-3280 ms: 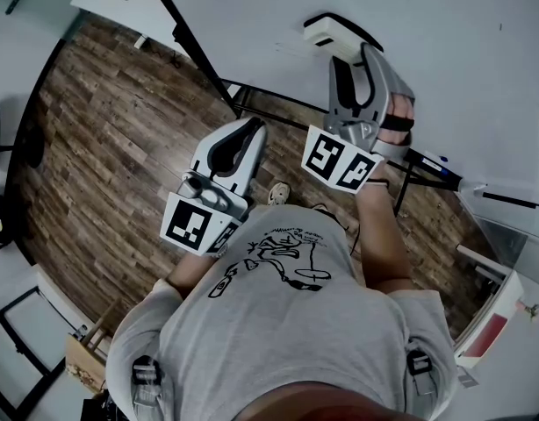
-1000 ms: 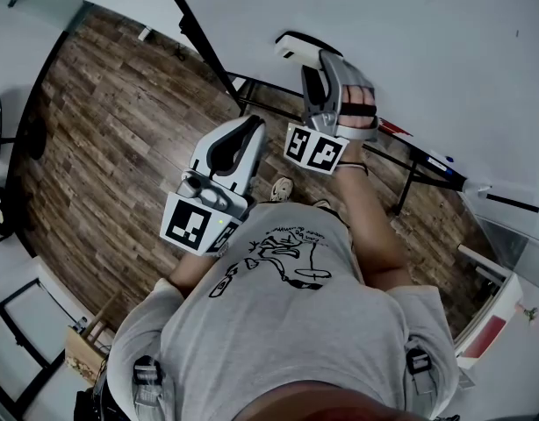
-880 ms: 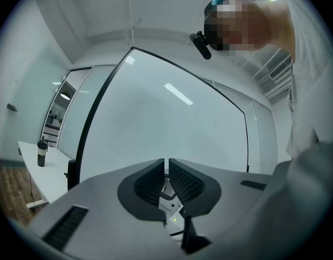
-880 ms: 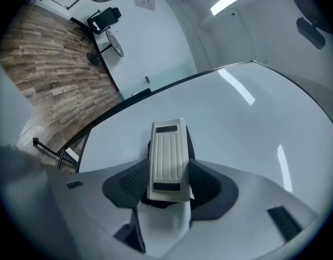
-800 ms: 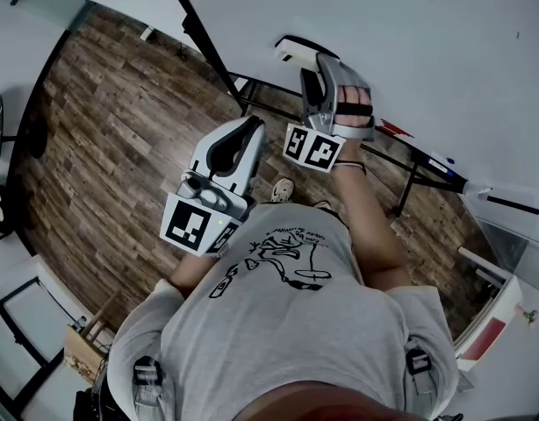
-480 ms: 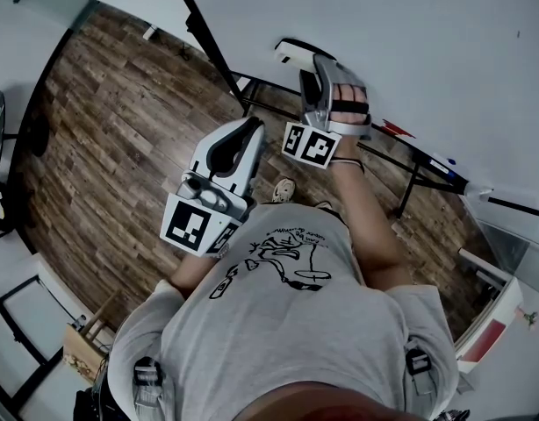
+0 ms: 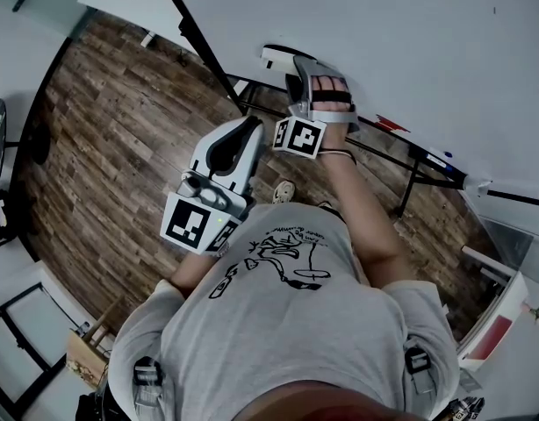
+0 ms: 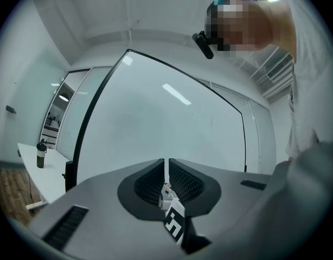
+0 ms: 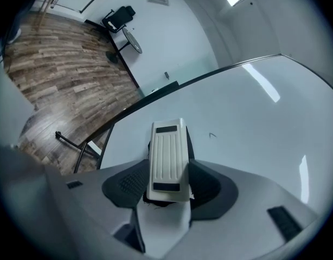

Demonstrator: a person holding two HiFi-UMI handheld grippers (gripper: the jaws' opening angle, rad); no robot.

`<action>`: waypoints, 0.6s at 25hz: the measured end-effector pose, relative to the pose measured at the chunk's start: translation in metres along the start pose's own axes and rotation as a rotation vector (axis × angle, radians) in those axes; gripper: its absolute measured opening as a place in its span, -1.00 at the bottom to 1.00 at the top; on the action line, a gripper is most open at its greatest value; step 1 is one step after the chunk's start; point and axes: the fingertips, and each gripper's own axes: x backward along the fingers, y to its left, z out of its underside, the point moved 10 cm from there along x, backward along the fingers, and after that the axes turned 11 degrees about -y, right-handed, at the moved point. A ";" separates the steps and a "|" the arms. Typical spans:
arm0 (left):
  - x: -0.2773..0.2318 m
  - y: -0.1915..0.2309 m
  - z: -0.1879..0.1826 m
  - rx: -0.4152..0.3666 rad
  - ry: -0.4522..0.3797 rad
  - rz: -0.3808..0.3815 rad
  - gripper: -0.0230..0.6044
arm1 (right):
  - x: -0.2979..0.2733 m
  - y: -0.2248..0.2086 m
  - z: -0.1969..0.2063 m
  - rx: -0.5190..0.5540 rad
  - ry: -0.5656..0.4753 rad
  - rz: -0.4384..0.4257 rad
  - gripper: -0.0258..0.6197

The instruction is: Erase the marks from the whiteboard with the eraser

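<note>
**Eraser**: the white ribbed back faces the gripper camera and the dark felt is underneath. It is clamped across its narrow sides by the jaws of the right gripper. It sits low on the whiteboard; the head view puts it close to the black frame near the lower left corner. The felt looks flat on the surface, but real contact cannot be confirmed from these angles.

**Marks:** one small faint tick lies on the board. In the right gripper view it is just past the eraser's far end and to the right. The rest of the board reads clean apart from ceiling-light glare. Judgement: the task is nearly done, with this one mark left.

**Left gripper**: the jaws are pressed together with nothing between them. It is held in front of the person's chest, well apart from the board and idle.

**Step in hand (judgement):** a wiping pass toward the tick.
- Keep the felt face parallel to the board with even pressure, so the whole pad sweeps rather than one edge.
- Carry the stroke past the tick, then overlap a return pass.
- Stay off the frame edge; with the grip only on the sides, a snag could twist the eraser in the jaws.
- Recheck the glare patches from another angle.

**Surroundings:** wood plank floor below the board.
</note>
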 end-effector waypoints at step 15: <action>-0.016 -0.036 0.007 0.002 0.013 0.042 -0.80 | 0.109 -0.054 0.034 -0.498 -0.150 0.126 -0.19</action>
